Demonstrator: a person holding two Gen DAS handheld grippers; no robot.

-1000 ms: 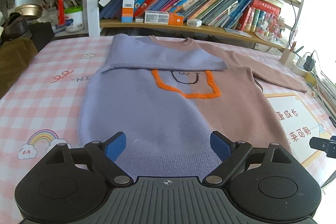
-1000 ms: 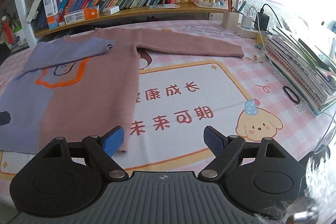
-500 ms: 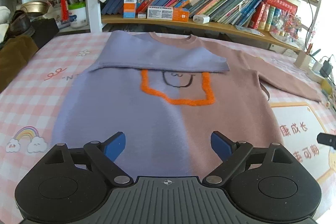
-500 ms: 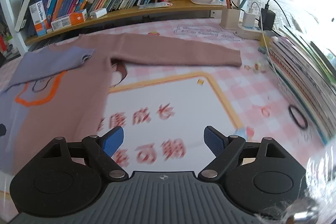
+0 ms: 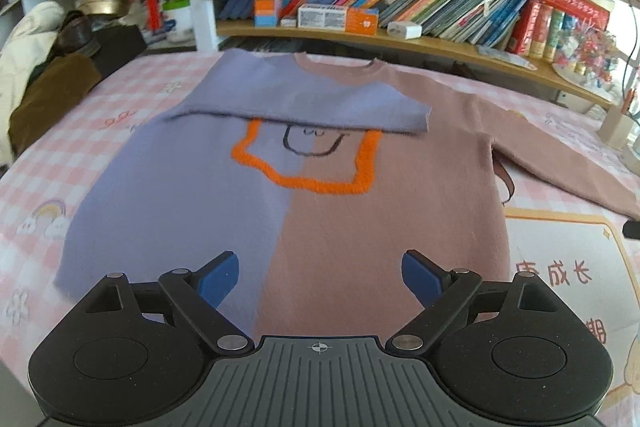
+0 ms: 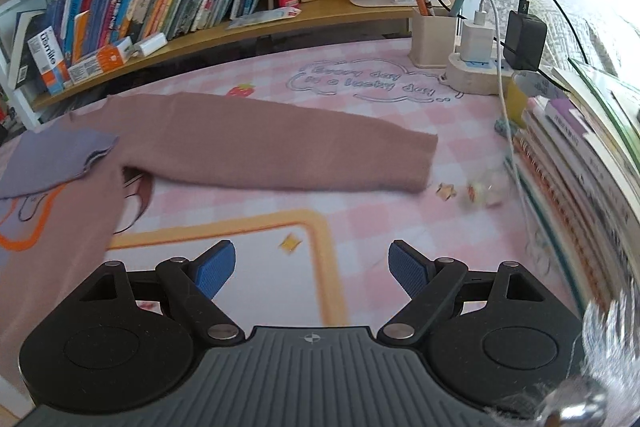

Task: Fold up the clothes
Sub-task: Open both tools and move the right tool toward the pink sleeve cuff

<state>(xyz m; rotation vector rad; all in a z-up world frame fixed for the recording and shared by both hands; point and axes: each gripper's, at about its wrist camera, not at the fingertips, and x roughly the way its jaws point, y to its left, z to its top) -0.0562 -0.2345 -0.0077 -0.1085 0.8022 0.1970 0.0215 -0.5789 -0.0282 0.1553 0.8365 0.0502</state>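
A sweater point(image 5: 280, 187), half lilac and half dusty pink with an orange outline on the chest, lies flat on the pink checked table. Its lilac sleeve point(image 5: 304, 103) is folded across the chest. Its pink sleeve point(image 6: 272, 143) stretches out flat to the right, cuff near a stack of books. My left gripper point(image 5: 320, 279) is open and empty above the sweater's lower hem. My right gripper point(image 6: 310, 267) is open and empty over the table mat, short of the pink sleeve.
A bookshelf point(image 5: 400, 39) runs along the far edge. A stack of books point(image 6: 580, 163) lies at the right, with a power strip and chargers point(image 6: 492, 67) and a pen holder point(image 6: 432, 35) behind. Dark clothes point(image 5: 48, 87) sit at the left. Small trinkets point(image 6: 480, 193) lie near the cuff.
My right gripper has moved forward and right, from near the sweater's hem towards the outstretched pink sleeve. My left gripper has shifted right along the hem. Both stayed open.
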